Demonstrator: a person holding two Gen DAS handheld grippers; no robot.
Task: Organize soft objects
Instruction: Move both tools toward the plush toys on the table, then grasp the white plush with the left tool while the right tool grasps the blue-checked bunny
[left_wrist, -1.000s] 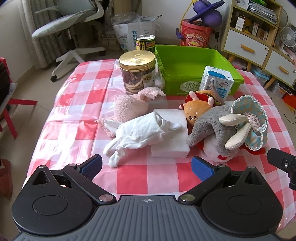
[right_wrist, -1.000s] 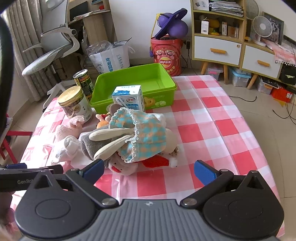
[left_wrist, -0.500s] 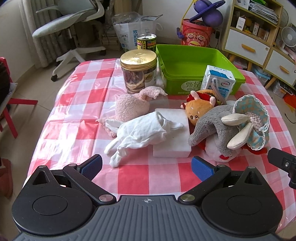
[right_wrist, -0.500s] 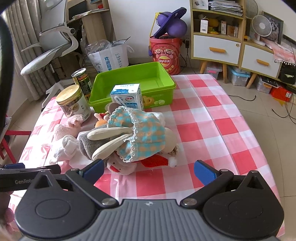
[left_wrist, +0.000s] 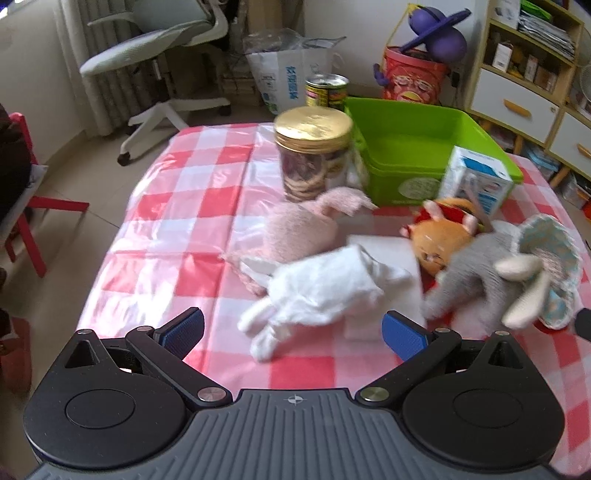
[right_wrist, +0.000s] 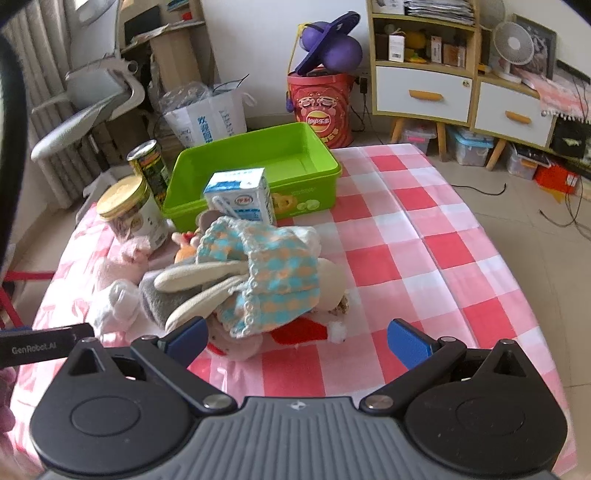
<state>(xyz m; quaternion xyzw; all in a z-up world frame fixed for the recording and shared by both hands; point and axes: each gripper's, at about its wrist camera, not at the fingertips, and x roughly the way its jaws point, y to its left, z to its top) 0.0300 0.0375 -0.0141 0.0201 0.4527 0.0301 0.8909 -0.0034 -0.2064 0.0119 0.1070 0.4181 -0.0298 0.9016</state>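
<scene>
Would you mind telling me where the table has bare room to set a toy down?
The green bin is empty. Bare cloth lies right of the toy pile, out to the table edge, and left of the jar and pink plush. It is crowded between jar, milk carton and toys.

gold-lid jar | tin can | milk carton | office chair
</scene>
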